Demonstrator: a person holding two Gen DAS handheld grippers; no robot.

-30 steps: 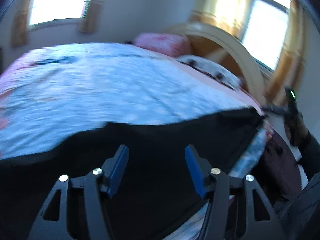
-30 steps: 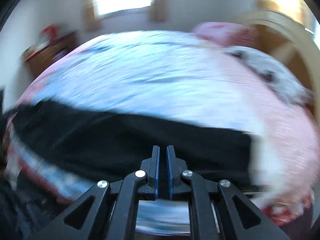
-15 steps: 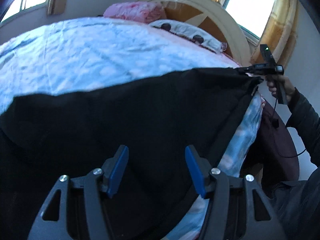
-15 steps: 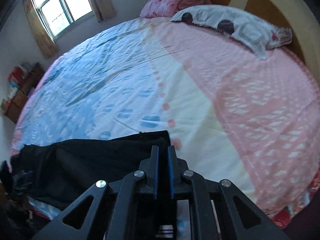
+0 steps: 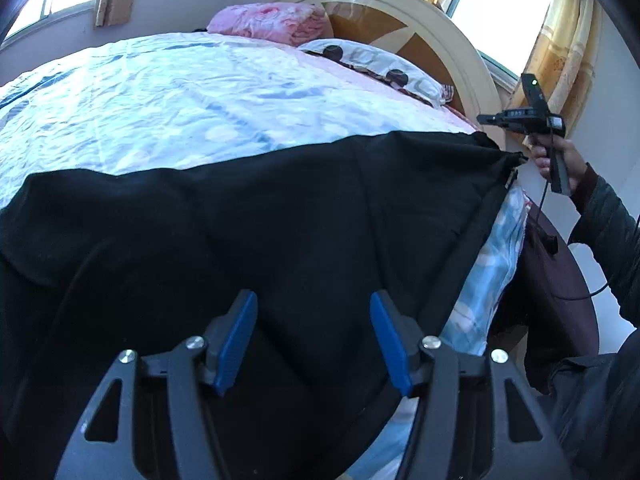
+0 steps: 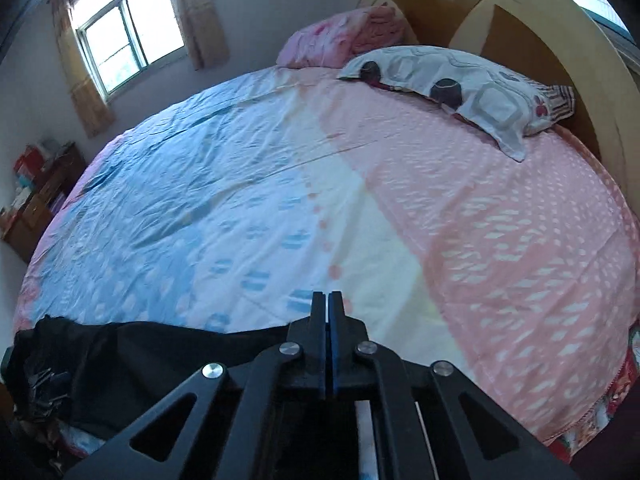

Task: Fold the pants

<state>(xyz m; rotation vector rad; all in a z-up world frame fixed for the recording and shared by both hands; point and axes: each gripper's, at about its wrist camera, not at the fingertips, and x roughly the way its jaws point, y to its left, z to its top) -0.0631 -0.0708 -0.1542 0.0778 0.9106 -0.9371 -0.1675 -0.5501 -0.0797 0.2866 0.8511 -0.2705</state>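
Note:
Black pants (image 5: 280, 220) lie spread along the near edge of the bed and fill the lower half of the left wrist view. My left gripper (image 5: 313, 300) hovers over them, open, its blue pads (image 5: 236, 336) wide apart with only cloth far below. At the pants' right corner a hand (image 5: 560, 160) holds my right gripper (image 5: 482, 119). In its own view the right gripper (image 6: 329, 300) is shut, tips over the sheet. The pants (image 6: 140, 352) end just behind its fingers, and I see no cloth between the tips.
The bedsheet (image 6: 280, 200) is blue on the left and pink on the right. A patterned pillow (image 6: 460, 76) and a pink folded quilt (image 6: 344, 36) lie by the curved headboard (image 6: 520, 12). A low cabinet (image 6: 36, 196) stands left of the bed.
The left gripper sank toward the pants, which now fill more of its view. The right gripper swung sideways and rolled; the pants corner at its tips earlier now sits behind them.

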